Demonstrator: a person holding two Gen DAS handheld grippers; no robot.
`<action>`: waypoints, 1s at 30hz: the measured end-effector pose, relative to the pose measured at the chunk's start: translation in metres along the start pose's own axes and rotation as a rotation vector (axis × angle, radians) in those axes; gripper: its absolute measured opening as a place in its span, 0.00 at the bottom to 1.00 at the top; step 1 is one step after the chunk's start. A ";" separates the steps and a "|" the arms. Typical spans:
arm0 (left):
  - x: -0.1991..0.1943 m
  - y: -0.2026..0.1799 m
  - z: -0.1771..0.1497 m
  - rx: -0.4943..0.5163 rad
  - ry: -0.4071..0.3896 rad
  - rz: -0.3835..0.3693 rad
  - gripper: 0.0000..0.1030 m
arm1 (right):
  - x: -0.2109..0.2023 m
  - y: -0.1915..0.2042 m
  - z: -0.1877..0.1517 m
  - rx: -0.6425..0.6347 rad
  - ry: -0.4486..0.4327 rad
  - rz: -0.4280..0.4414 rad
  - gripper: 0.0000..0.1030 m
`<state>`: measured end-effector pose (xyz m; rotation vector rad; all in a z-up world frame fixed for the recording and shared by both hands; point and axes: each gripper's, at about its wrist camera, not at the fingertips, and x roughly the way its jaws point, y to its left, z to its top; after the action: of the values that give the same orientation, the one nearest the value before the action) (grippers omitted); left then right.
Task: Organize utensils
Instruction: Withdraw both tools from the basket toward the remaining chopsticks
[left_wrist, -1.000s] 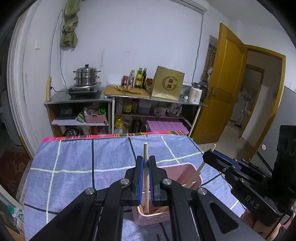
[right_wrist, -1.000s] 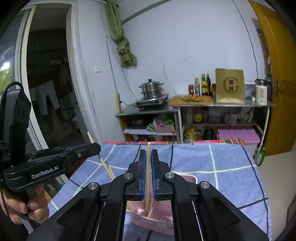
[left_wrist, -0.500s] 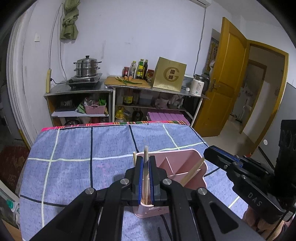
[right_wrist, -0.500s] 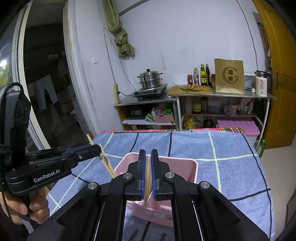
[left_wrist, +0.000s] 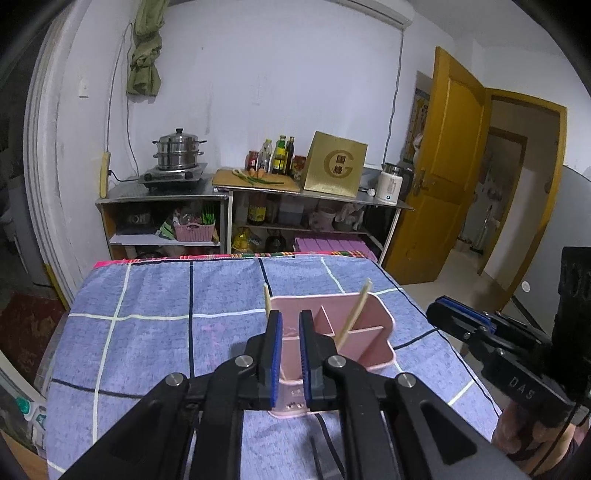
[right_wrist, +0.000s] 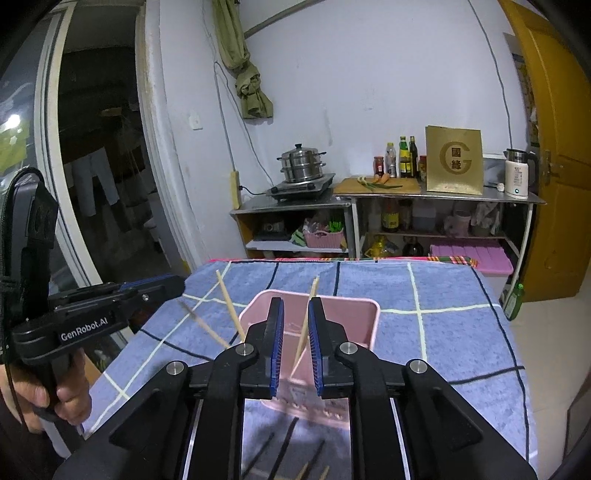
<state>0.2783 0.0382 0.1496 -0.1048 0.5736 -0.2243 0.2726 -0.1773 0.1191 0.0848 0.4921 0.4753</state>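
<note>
A pink divided utensil box (left_wrist: 373, 345) stands on the blue checked cloth (left_wrist: 147, 332). My left gripper (left_wrist: 290, 317) is just in front of it, jaws opening with nothing between them. One wooden chopstick (left_wrist: 266, 299) stands in the box beside its left finger, and another (left_wrist: 356, 314) leans in the middle compartment. My right gripper (right_wrist: 295, 306) is opening too. A leaning chopstick (right_wrist: 304, 325) stands loose between its pads, its lower end in the pink box (right_wrist: 365, 325). Two more chopsticks (right_wrist: 229, 306) lean at the box's left side, near the left gripper (right_wrist: 162, 286).
Dark and wooden chopsticks (right_wrist: 284, 439) lie on the cloth before the box. A hand (right_wrist: 70, 398) holds the left gripper's handle. Past the table's far edge stand shelves with a steamer pot (left_wrist: 179, 151) and bottles; a yellow door (left_wrist: 443, 177) is at right.
Both grippers came down over the pink box with their chopsticks, then parted their jaws. The chopsticks slipped free and now lean in the box.
</note>
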 end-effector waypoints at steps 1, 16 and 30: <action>-0.007 -0.002 -0.005 0.003 -0.009 0.001 0.08 | -0.005 0.000 -0.002 0.000 -0.004 0.002 0.13; -0.060 -0.023 -0.098 0.021 0.007 -0.052 0.08 | -0.072 0.002 -0.068 -0.026 0.004 -0.036 0.13; -0.068 -0.036 -0.157 0.023 0.074 -0.089 0.08 | -0.096 -0.018 -0.113 0.050 0.071 -0.031 0.13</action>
<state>0.1299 0.0136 0.0596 -0.0998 0.6399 -0.3218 0.1521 -0.2406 0.0575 0.1081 0.5740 0.4365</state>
